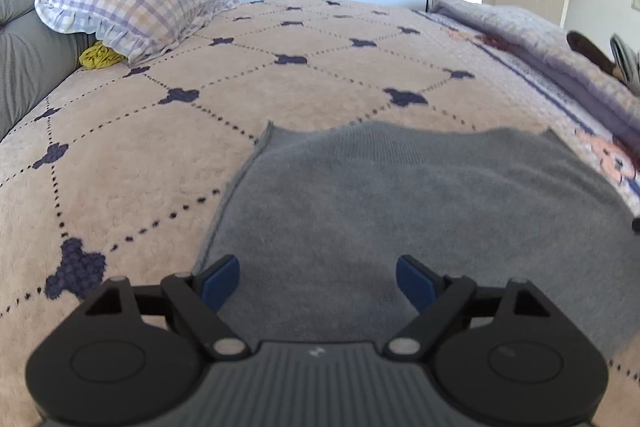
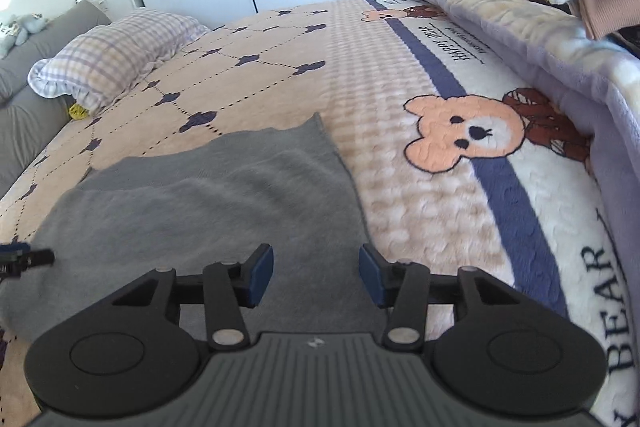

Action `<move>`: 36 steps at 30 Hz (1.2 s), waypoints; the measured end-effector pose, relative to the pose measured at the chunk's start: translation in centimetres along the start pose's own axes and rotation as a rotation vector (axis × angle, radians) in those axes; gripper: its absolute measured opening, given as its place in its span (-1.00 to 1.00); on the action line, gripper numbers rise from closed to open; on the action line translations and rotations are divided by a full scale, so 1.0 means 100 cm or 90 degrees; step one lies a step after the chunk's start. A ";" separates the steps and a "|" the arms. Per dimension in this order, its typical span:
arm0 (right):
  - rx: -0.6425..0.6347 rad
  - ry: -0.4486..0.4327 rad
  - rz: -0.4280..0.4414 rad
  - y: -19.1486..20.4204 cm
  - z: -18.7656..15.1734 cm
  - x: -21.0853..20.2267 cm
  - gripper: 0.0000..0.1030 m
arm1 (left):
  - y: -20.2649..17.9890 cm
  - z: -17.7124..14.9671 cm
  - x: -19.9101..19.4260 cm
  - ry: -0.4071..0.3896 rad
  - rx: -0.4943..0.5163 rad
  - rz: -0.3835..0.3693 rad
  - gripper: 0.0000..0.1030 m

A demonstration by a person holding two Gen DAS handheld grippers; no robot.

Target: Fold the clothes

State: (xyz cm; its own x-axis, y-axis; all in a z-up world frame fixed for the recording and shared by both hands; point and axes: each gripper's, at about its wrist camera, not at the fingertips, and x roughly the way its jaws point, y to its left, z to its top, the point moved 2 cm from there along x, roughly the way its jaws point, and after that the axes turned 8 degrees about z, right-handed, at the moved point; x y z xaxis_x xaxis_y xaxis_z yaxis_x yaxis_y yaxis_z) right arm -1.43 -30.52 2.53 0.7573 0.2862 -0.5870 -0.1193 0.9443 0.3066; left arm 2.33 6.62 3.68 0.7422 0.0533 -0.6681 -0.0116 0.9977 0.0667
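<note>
The grey garment [image 1: 400, 211] lay spread on the bed [image 1: 132, 163]. The left tool [image 1: 318, 283] and right tool [image 2: 316, 275] hovered over its near edge, wide open, holding nothing; pinching that edge seemed next.

Left gripper [image 1: 318, 281]: jaws spread wide, nothing between the blue pads [image 1: 222, 283]. Both black fingers angle outward from the grey ribbed body. Tool is tilted slightly downward and held level, not rolled.

Right gripper [image 2: 316, 275]: jaws parted, narrower than the left, blue pads [image 2: 260, 277] facing each other with nothing held. Tool points forward and slightly downward.

In the right wrist view, a dark tip of the left gripper shows at the left edge.
</note>
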 end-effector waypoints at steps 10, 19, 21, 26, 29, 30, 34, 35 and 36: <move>-0.043 0.035 0.017 0.040 0.044 0.062 0.00 | -0.013 0.059 0.059 0.049 -0.054 -0.066 0.63; -0.067 0.065 0.052 0.017 0.053 0.099 -0.07 | 0.007 0.057 0.078 0.066 -0.067 -0.062 0.20; -0.040 0.045 -0.006 0.005 0.057 0.089 -0.05 | 0.016 0.061 0.071 0.059 -0.092 -0.049 0.22; 0.061 -0.020 -0.096 -0.022 0.032 0.033 0.07 | 0.044 0.053 0.036 0.037 -0.133 -0.041 0.32; 0.155 -0.037 -0.071 -0.039 0.000 -0.010 0.08 | 0.050 0.031 0.010 0.041 -0.135 -0.046 0.32; 0.199 -0.046 -0.061 -0.046 -0.012 -0.026 0.08 | 0.048 0.024 0.002 0.041 -0.130 -0.048 0.32; 0.372 -0.104 -0.021 -0.072 -0.051 -0.077 0.10 | 0.031 0.003 -0.028 0.044 -0.103 -0.070 0.33; 0.395 -0.104 -0.005 -0.073 -0.058 -0.084 0.10 | 0.023 0.000 -0.035 0.044 -0.092 -0.083 0.35; 0.393 -0.092 0.006 -0.071 -0.063 -0.085 0.10 | 0.014 -0.001 -0.039 0.049 -0.077 -0.105 0.36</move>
State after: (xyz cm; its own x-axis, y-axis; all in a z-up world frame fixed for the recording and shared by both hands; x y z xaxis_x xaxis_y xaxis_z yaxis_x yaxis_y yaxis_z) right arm -11.02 -38.63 0.64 0.8423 0.2280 -0.4884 0.2335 0.6623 0.7119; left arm -0.64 7.78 6.35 0.6880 -0.1120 -0.7170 0.0211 0.9907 -0.1344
